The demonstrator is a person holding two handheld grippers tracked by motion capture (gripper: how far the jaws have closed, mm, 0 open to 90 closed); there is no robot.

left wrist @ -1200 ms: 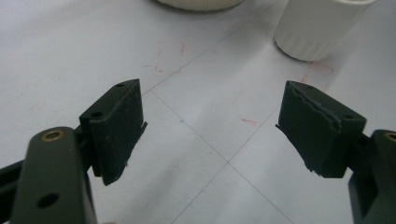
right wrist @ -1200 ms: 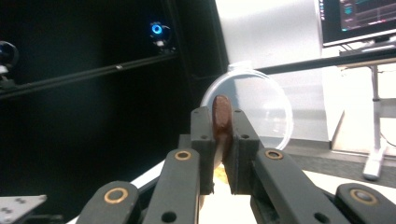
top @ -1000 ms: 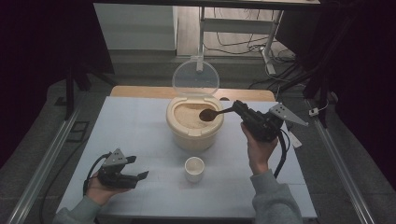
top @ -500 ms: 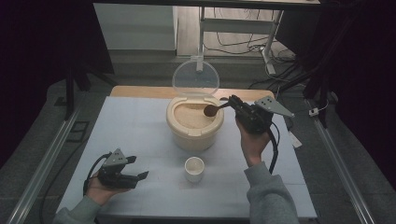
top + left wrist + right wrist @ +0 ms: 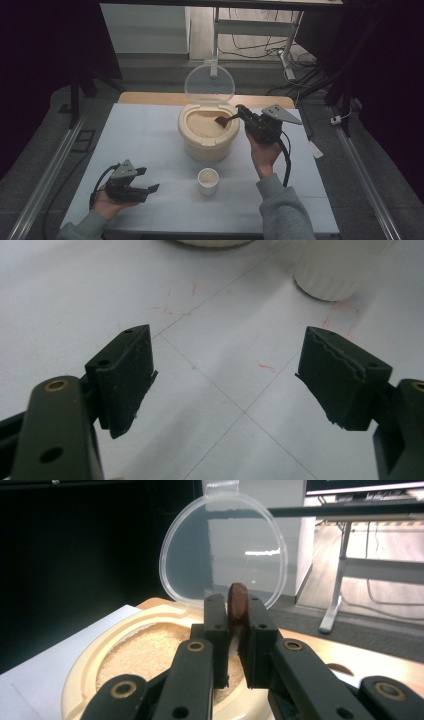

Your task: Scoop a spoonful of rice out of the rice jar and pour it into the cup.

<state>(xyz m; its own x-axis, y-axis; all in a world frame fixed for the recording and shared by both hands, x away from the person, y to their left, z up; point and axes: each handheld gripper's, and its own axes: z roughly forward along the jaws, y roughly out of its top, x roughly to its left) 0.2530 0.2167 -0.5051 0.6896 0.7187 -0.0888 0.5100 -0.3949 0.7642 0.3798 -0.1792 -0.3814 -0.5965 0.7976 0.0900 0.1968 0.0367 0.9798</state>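
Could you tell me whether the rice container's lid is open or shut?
Open: the clear lid stands upright behind the rice container, leaving the rice exposed.

White table (image 5: pixel 150 135) with rice container (image 5: pixel 208 142) and cup (image 5: pixel 208 181)

Cup (image 5: pixel 208 180) before rice container (image 5: pixel 208 131)

Small white cup (image 5: pixel 208 180) on white table (image 5: pixel 145 145), near front edge.
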